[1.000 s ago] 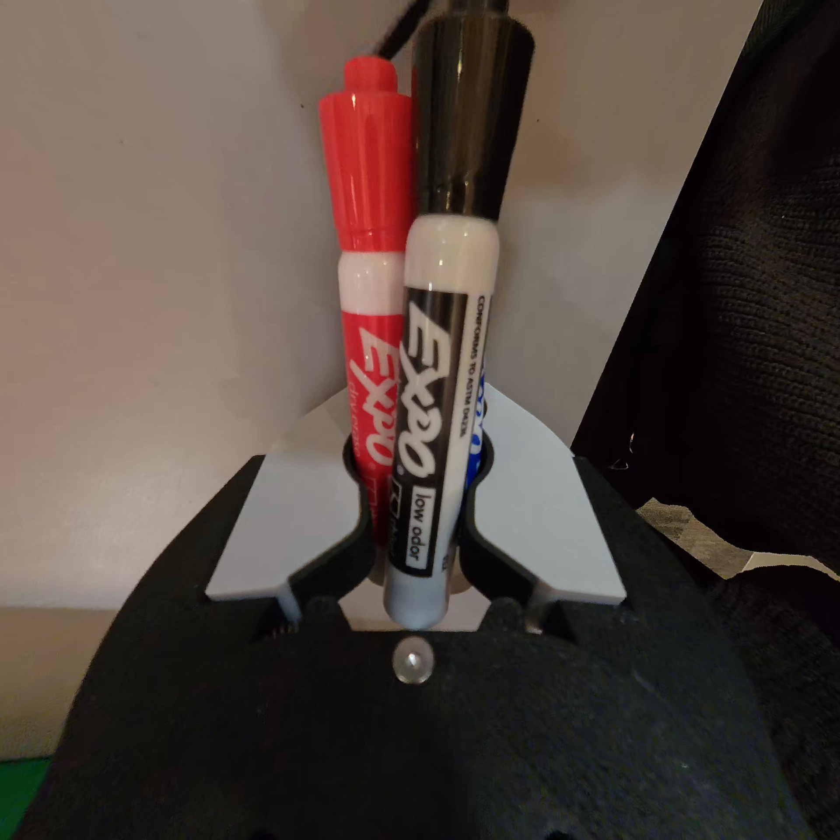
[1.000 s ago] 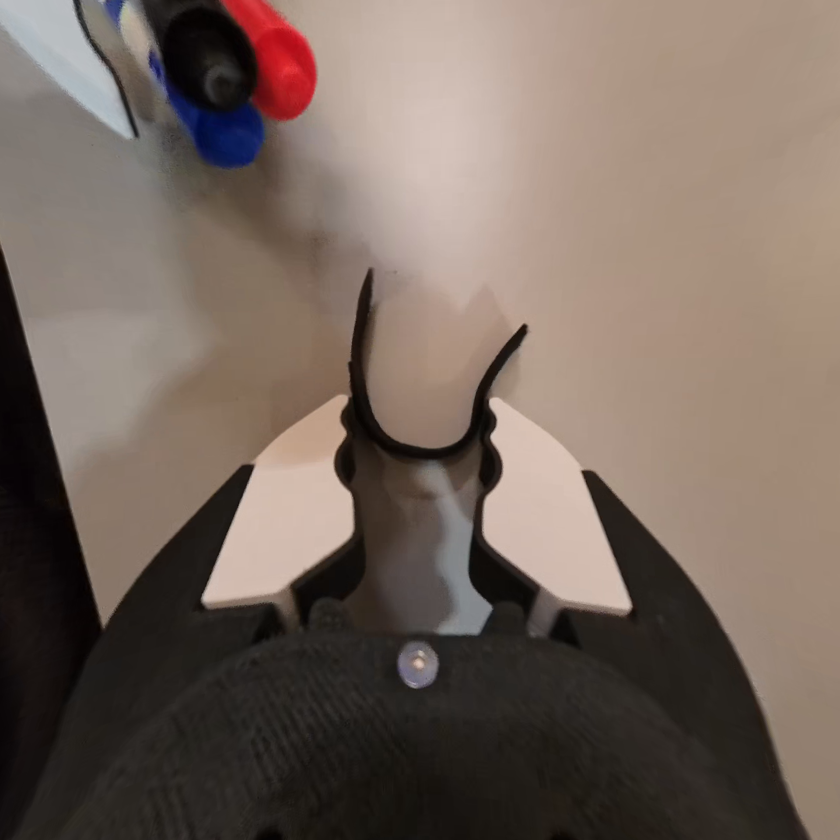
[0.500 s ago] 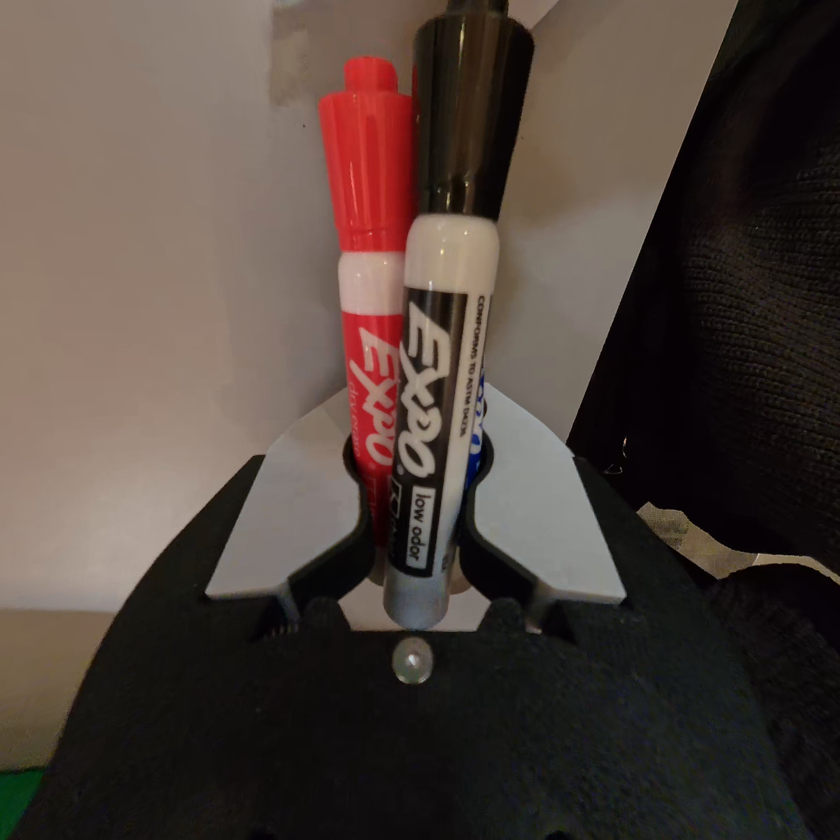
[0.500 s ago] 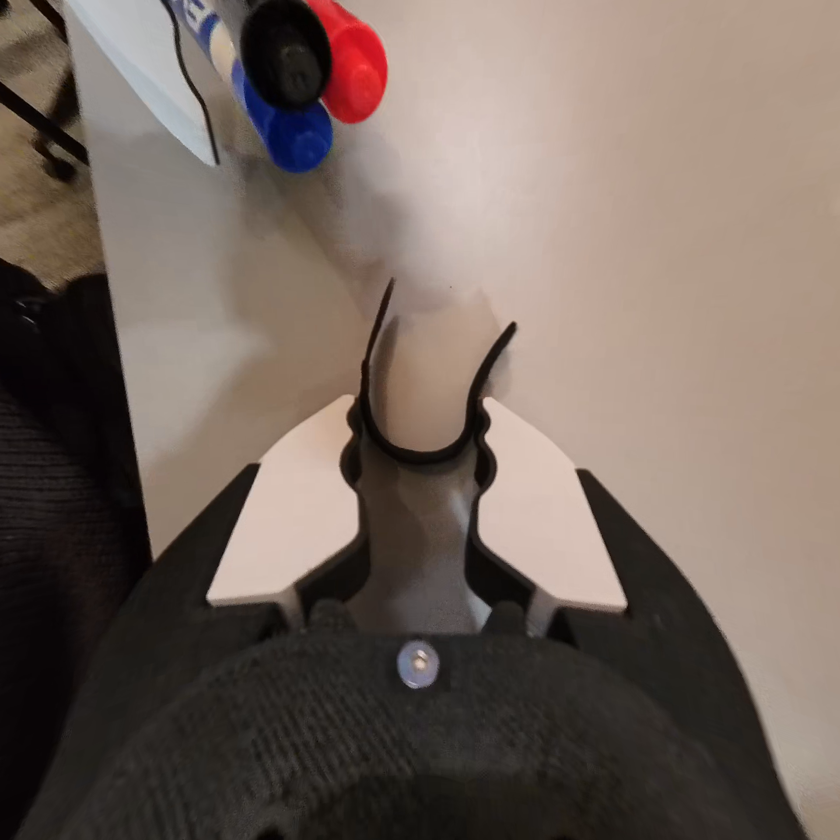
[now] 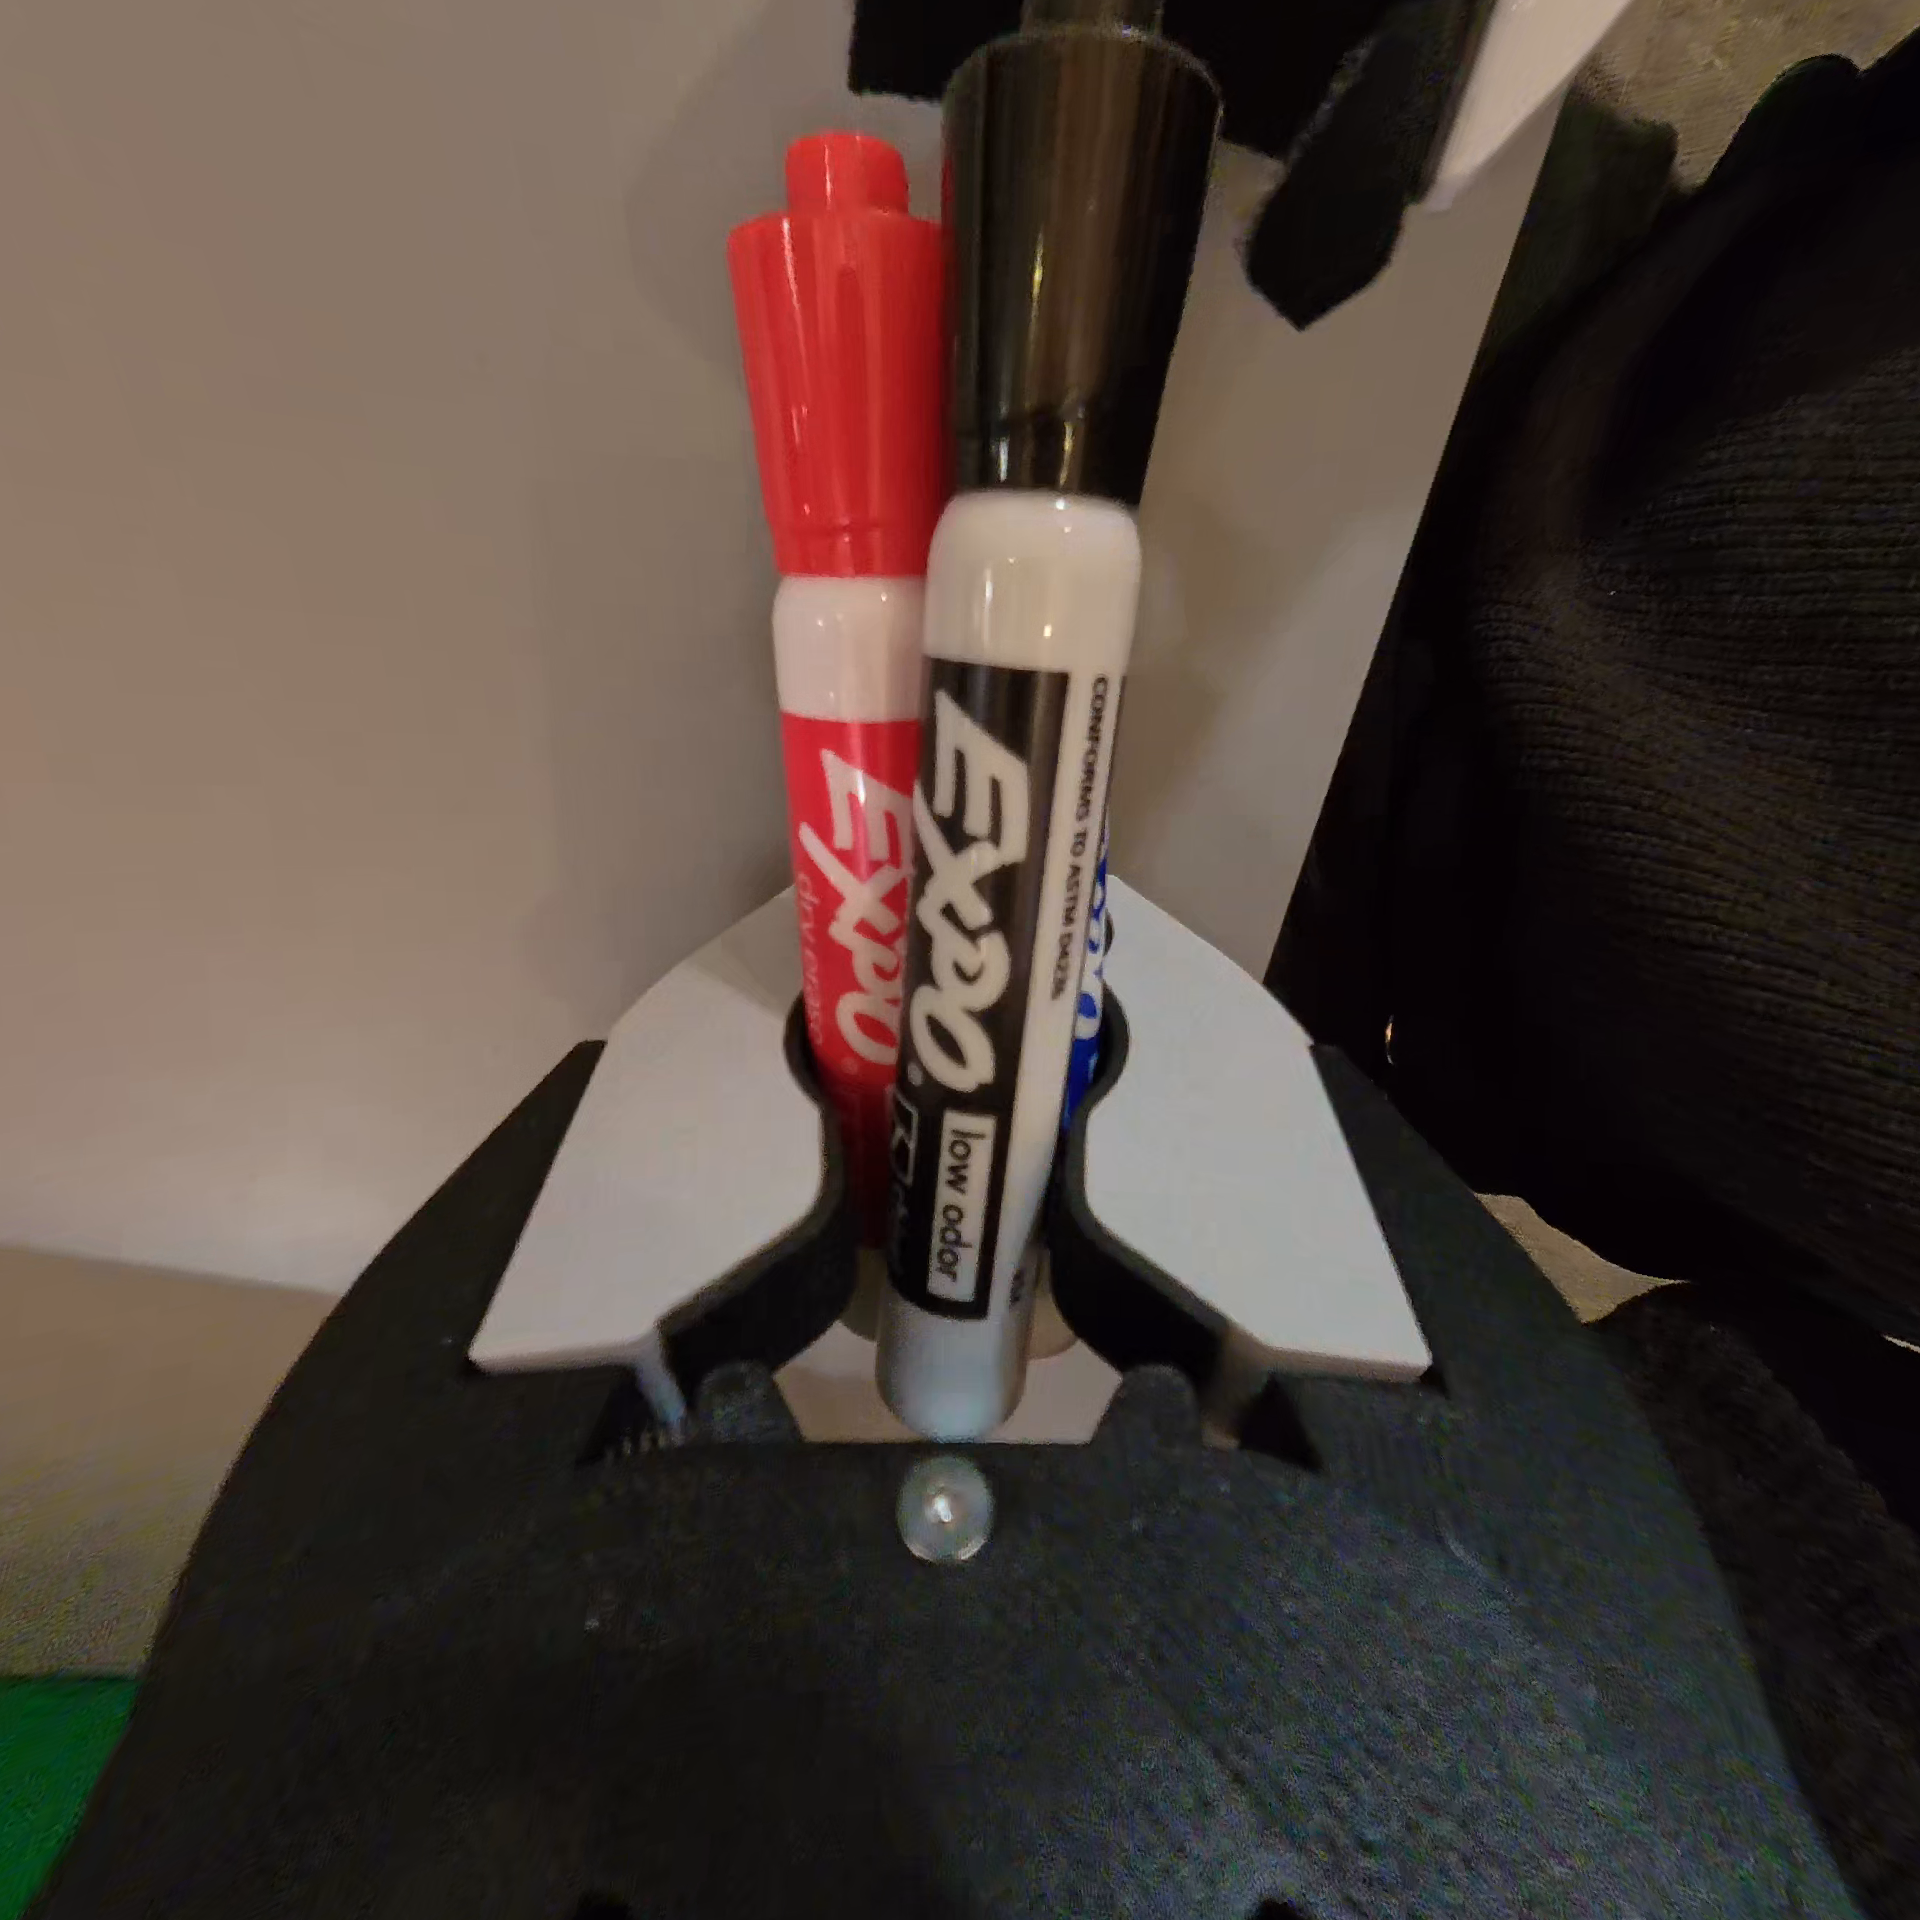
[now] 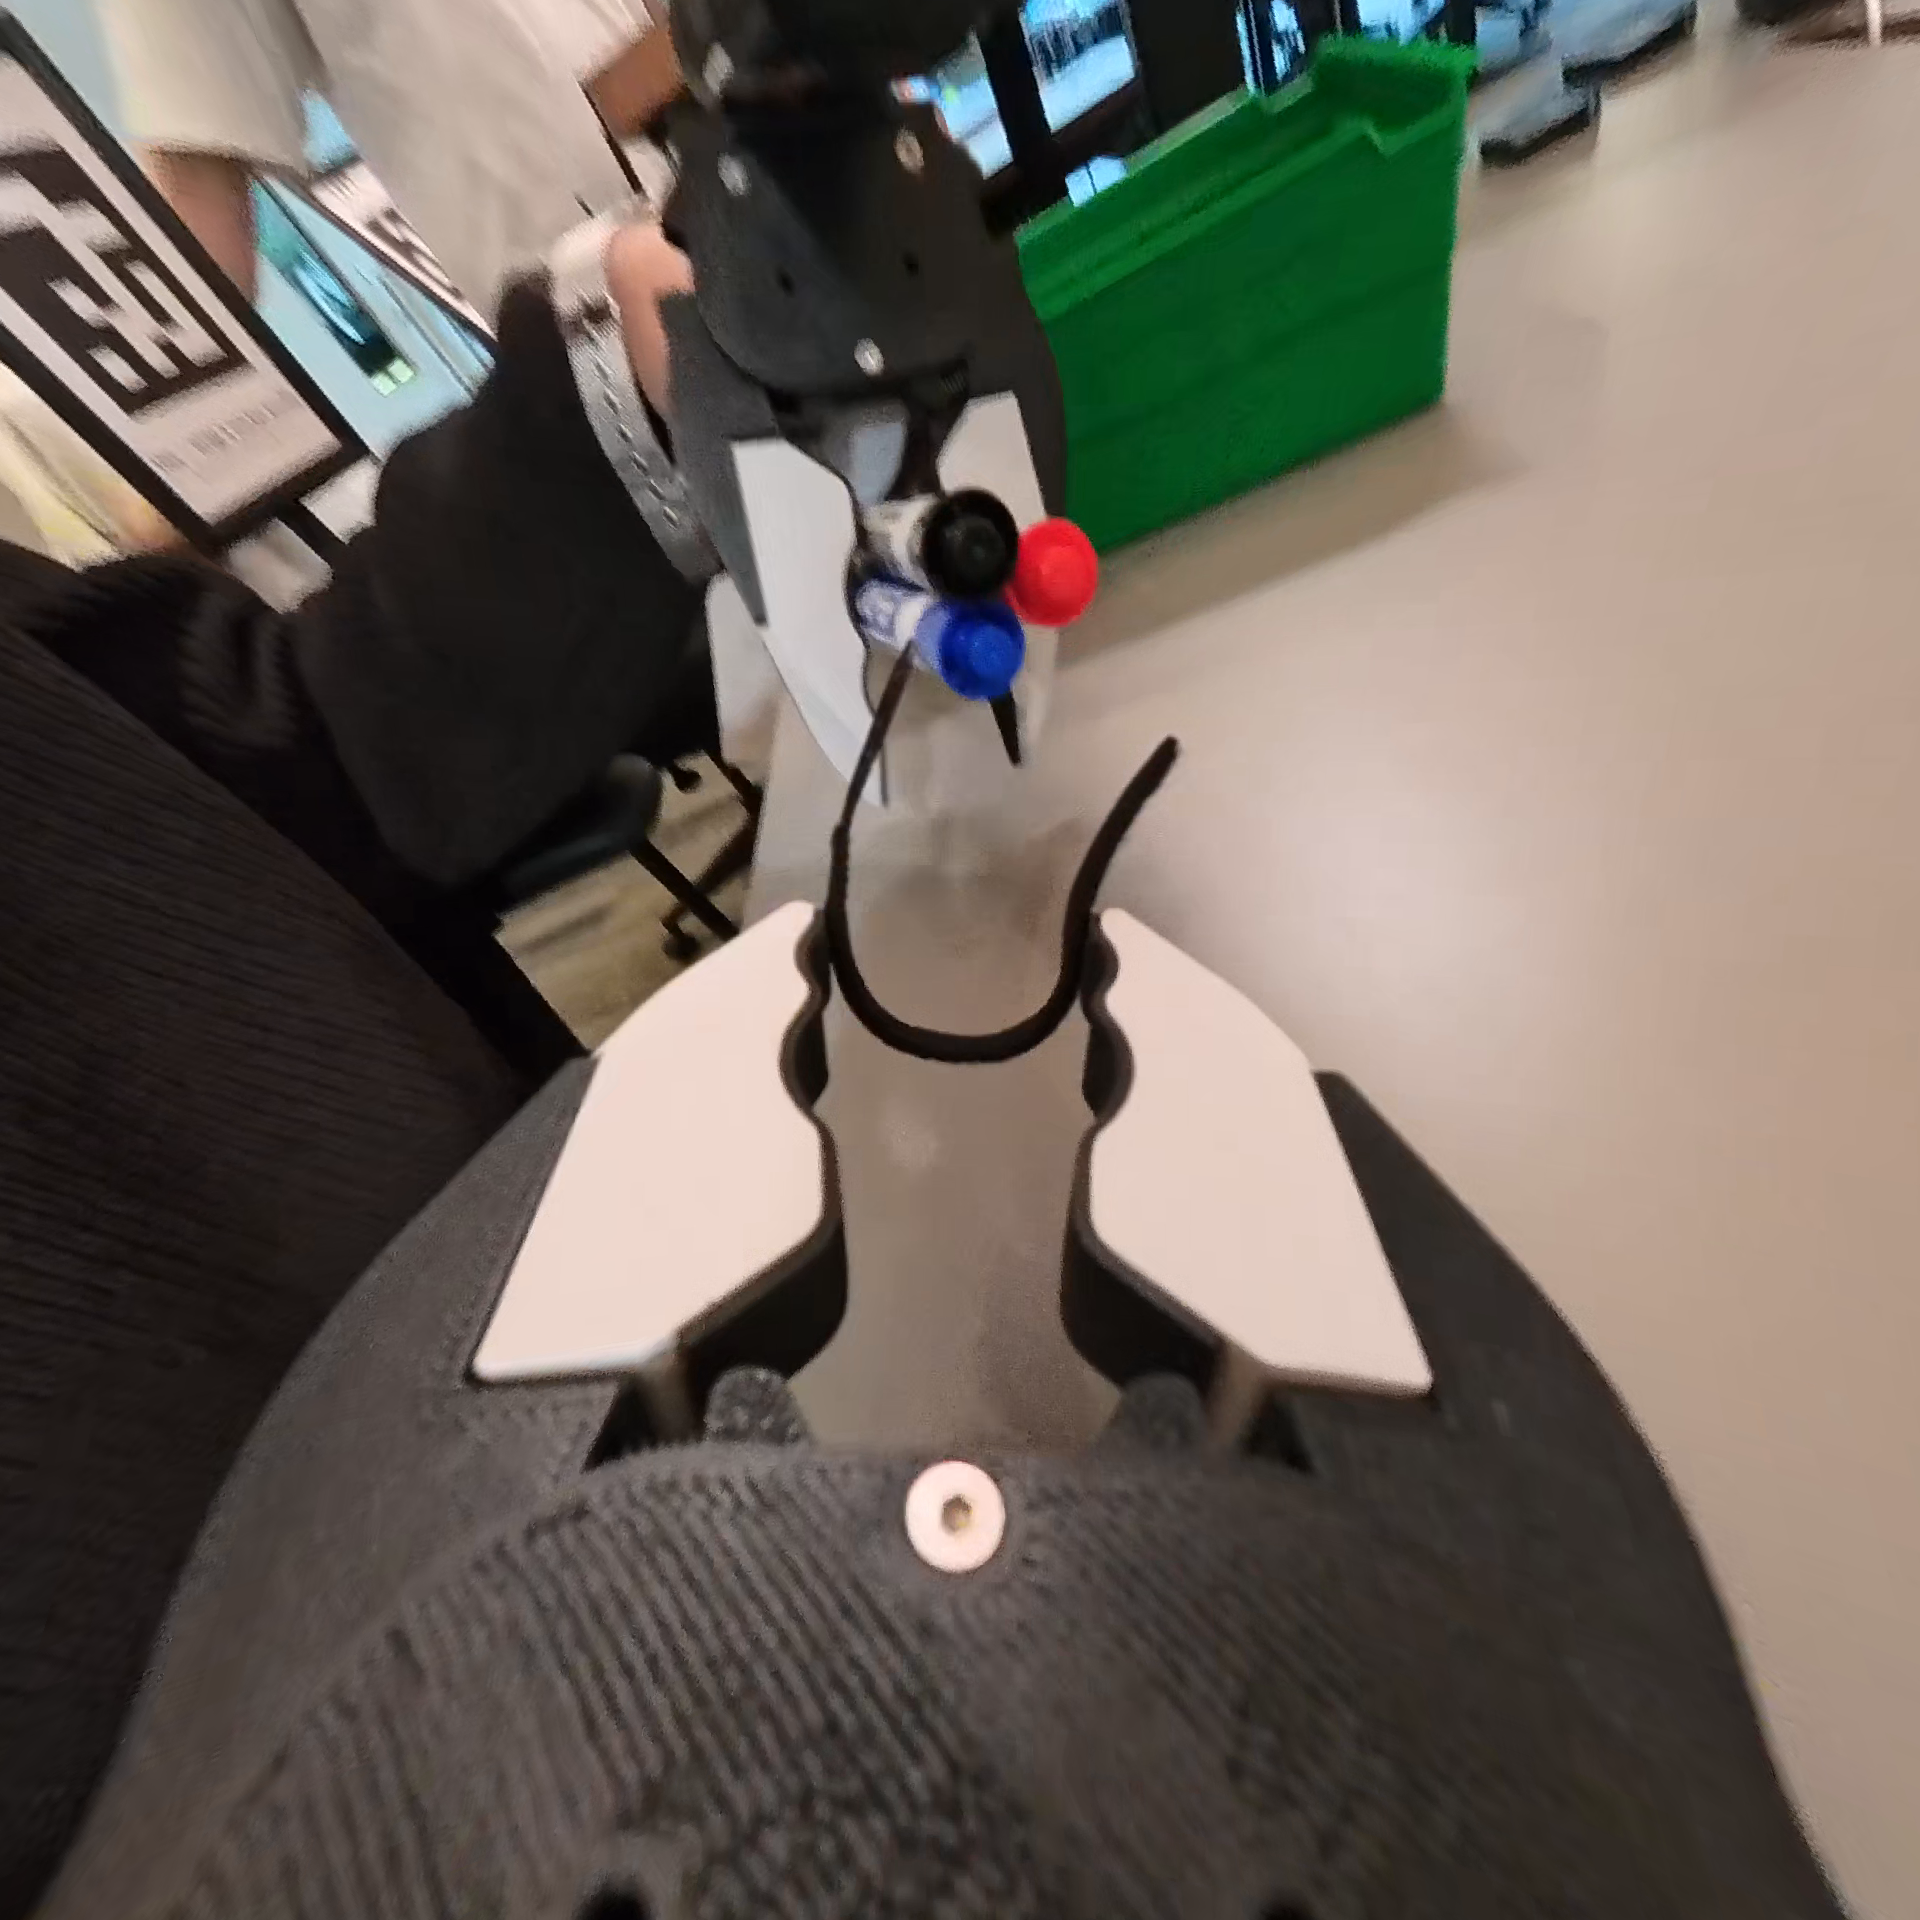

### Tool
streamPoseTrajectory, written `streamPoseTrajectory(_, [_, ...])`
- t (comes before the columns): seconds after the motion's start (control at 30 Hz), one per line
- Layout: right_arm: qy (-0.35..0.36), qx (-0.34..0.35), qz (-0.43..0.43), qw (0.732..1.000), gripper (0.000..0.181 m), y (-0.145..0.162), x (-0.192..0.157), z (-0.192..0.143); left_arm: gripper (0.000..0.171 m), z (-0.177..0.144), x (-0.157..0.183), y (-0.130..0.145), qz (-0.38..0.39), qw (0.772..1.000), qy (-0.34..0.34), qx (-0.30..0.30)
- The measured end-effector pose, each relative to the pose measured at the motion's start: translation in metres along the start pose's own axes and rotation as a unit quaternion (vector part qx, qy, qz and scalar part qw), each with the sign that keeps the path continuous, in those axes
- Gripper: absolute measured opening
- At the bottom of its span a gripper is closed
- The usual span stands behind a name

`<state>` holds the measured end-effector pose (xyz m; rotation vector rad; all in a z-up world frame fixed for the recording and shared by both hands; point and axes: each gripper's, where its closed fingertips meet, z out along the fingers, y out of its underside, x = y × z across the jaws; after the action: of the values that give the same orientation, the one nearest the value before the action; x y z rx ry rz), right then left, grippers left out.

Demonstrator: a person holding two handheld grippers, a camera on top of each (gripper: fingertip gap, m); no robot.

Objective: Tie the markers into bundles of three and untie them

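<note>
My left gripper (image 5: 956, 987) is shut on three markers held side by side: a red marker (image 5: 842, 520), a black marker (image 5: 1049, 416) and a blue marker (image 5: 1091, 997) that is mostly hidden behind the black one. In the right wrist view their caps point at the camera: black (image 6: 971, 540), red (image 6: 1055, 571), blue (image 6: 977, 649). My right gripper (image 6: 956, 935) holds a black strap (image 6: 956, 1049) bent into a U between its fingers, open ends toward the markers, just short of them. The strap's end (image 5: 1330, 208) shows by the black cap.
A beige table (image 6: 1455, 935) lies under both grippers. A green bin (image 6: 1247, 312) stands at the back right. The person's black sleeve (image 6: 468, 623) fills the left, with a stool (image 6: 623, 821) and a black-and-white sign (image 6: 125, 312) beyond. The left gripper's tips are roughly 11 centimeters from the right gripper's.
My right gripper has tilted up and moved toward the marker caps with the strap, and now shows at the top of the left wrist view. The left gripper has held still.
</note>
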<state>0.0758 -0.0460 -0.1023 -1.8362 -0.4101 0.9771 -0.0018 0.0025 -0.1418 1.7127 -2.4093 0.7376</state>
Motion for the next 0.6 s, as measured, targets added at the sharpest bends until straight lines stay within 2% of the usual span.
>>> streamPoseTrajectory(0.17, [-0.031,0.038,0.01,0.999,0.048,-0.007,-0.015,0.014,0.047,-0.003,0.003,-0.004,0.0,1.0,0.001,0.01])
streamPoseTrajectory(0.6, [-0.054,0.113,0.04,0.991,0.048,-0.017,-0.027,0.039,0.046,0.006,0.021,-0.016,0.034,0.999,0.017,-0.008])
